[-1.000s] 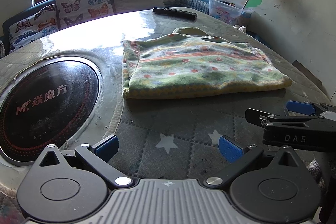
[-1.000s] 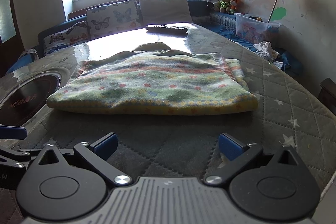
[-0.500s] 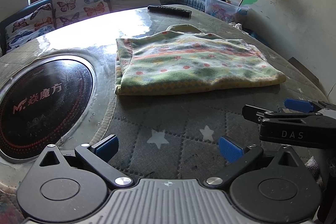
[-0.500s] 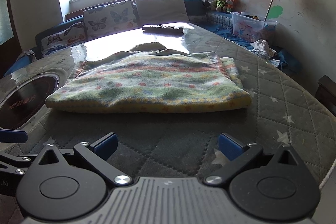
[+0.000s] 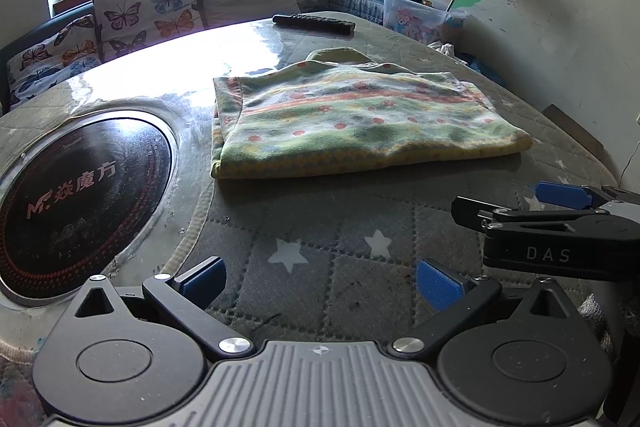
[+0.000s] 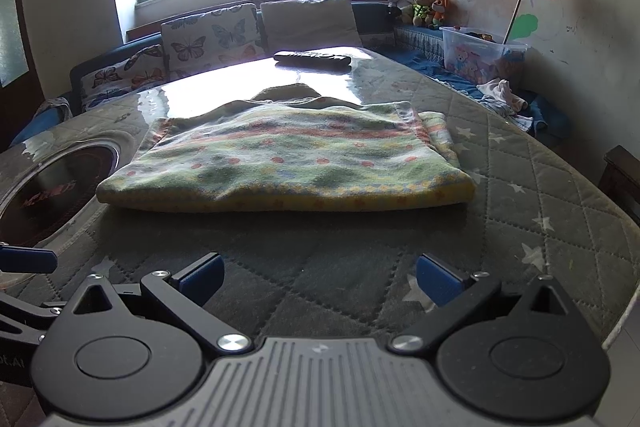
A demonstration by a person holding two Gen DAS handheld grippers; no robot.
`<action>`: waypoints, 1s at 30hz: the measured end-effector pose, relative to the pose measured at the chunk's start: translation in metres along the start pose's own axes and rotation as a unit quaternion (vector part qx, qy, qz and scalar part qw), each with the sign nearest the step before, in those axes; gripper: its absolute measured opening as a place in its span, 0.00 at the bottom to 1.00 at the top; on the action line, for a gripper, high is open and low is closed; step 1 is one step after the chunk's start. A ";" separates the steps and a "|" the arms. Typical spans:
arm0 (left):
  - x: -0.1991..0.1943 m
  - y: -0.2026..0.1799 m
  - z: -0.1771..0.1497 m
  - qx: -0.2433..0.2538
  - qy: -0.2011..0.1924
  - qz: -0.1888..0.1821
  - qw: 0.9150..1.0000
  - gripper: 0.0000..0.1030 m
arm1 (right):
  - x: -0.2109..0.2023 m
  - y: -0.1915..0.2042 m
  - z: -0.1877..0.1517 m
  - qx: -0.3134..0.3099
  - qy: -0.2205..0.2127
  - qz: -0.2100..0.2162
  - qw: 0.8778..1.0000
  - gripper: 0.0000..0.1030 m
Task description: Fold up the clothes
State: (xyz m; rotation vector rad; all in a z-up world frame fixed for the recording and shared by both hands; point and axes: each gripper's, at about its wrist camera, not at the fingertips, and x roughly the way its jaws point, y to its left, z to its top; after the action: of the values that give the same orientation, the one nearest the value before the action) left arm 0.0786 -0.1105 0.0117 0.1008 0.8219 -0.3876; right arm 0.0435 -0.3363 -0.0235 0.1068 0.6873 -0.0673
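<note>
on the table (image 5: pixel 360 211), one folded garment (image 5: pixel 352 123), one remote (image 5: pixel 314 23), two open grippers

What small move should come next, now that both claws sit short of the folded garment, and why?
Probably ease the right claw forward and low toward the near right corner of the folded garment. Both claws are open and empty, the left claw too, with bare quilted table cover between them and the cloth. The garment lies flat in a wide rectangle, so another fold likely starts at a corner.

Garment ahead of you, mid-table.
The folded garment (image 5: pixel 356 123) lies on your table (image 5: pixel 320 227), cooktop (image 5: pixel 76 195) left of it, remote (image 5: pixel 314 23) behind.
</note>
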 end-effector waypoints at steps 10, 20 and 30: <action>-0.011 -0.006 -0.015 0.007 -0.008 0.001 1.000 1.00 | -0.016 0.001 -0.011 0.004 -0.010 0.013 1.000 1.00; -0.024 -0.010 -0.026 0.009 -0.032 -0.001 0.999 1.00 | -0.030 0.003 -0.020 0.009 -0.022 0.031 0.999 1.00; -0.029 -0.013 -0.031 0.008 -0.046 0.002 0.999 1.00 | -0.035 0.006 -0.022 0.006 -0.031 0.043 0.999 1.00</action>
State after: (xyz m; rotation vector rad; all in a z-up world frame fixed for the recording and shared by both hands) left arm 0.0347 -0.1066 0.0129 0.0987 0.7278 -0.3928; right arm 0.0037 -0.3268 -0.0179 0.1444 0.6188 0.0083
